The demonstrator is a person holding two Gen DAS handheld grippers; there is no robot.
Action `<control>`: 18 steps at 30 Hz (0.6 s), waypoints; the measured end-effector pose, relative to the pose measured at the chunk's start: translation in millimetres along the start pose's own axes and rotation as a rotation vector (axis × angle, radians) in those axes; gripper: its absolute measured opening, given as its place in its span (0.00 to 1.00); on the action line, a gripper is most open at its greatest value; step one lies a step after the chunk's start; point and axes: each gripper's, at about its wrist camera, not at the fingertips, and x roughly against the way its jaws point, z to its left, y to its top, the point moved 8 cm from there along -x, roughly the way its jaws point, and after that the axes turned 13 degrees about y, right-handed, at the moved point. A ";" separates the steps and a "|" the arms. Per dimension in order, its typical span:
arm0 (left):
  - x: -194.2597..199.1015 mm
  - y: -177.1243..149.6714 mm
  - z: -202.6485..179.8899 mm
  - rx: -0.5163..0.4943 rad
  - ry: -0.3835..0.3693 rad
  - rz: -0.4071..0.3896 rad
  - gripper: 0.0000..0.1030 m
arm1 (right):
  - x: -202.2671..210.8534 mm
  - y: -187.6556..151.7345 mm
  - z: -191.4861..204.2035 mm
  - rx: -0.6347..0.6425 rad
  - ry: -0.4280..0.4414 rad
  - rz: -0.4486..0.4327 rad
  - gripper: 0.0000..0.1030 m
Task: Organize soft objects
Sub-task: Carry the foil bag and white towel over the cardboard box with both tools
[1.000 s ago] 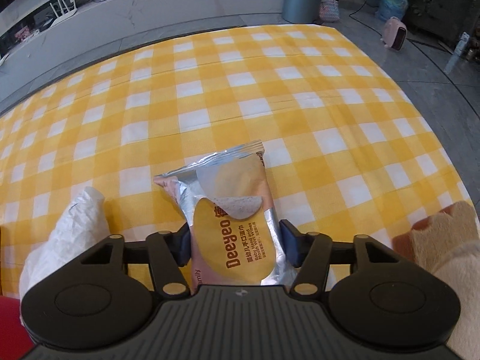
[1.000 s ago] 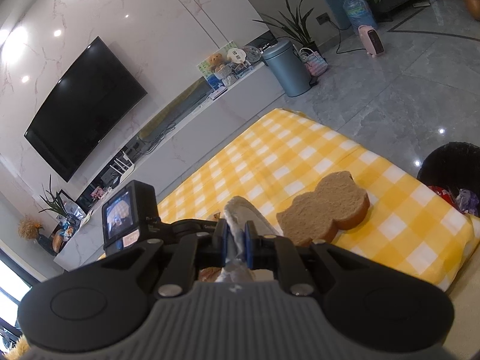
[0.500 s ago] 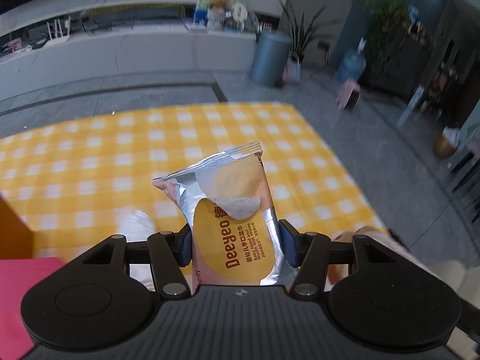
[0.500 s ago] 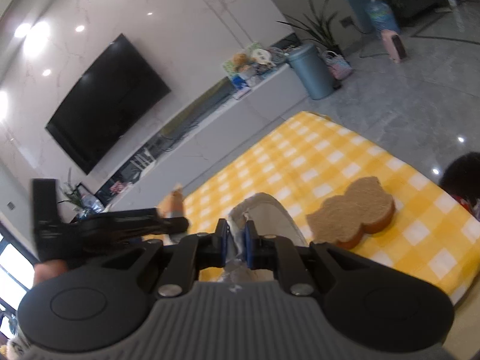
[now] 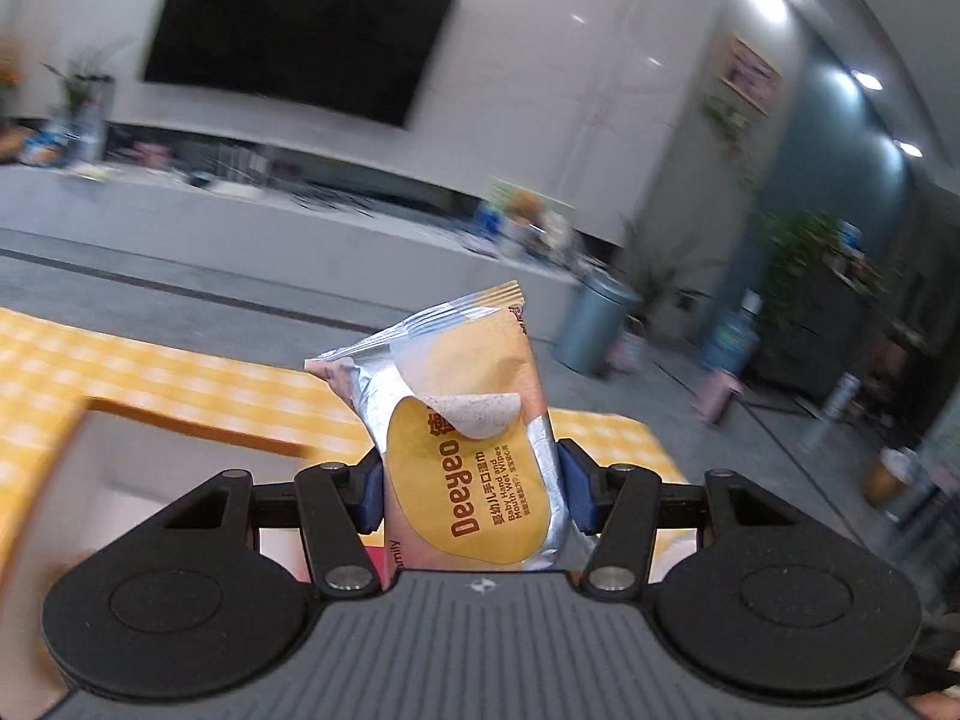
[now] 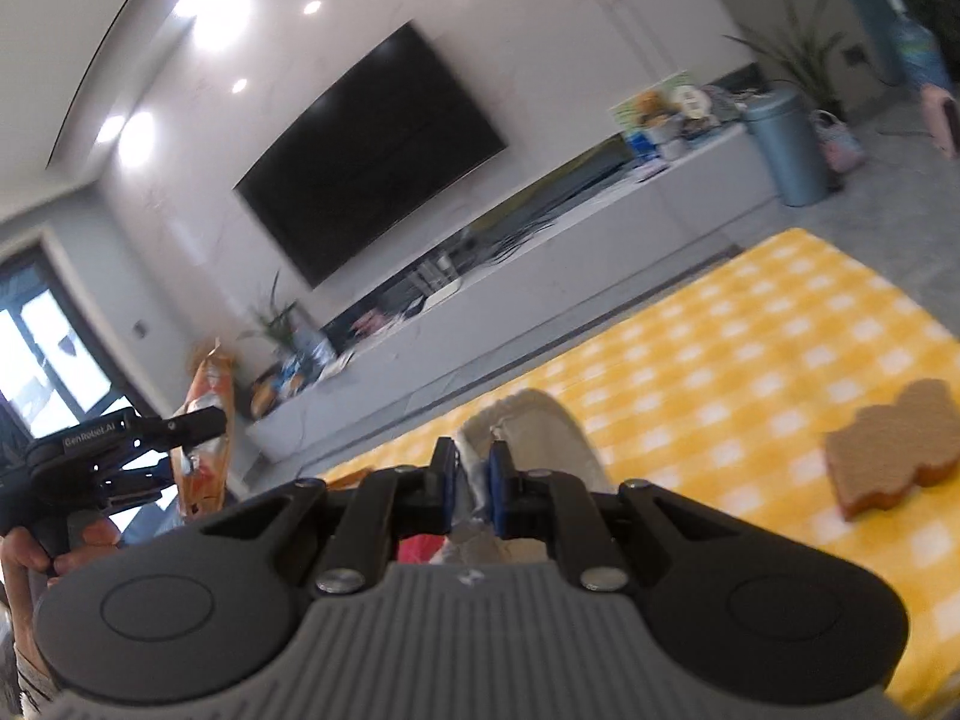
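Wipes pack (image 5: 468, 450) bottom hidden behind left gripper (image 5: 471, 492) body.

left gripper (image 5: 471, 489) clamped on deeyeo wet wipes pack (image 5: 465, 444), pack upright, lifted above yellow checked tablecloth (image 5: 180, 381). label flap peeled at top. blurred wall tv (image 5: 300, 30), grey bin (image 5: 597, 324) behind.

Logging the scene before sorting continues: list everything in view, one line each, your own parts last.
Wet wipes pack: one, orange and silver, upright in the left gripper.
White soft item: one, pinched in the right gripper; kind unclear.
Toast-shaped cushion: one, brown, on the cloth at right.
Checked tablecloth: one, yellow and white.
Television: one, black, on the wall.
Bin: one, grey-blue, beside the TV bench.
Left gripper: shut on the pack.
Right gripper: shut on the white item.
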 end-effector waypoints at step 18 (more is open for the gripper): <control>13.0 -15.4 164.5 0.159 0.232 -0.050 0.62 | -205.7 -17.6 189.1 0.018 0.260 0.138 0.09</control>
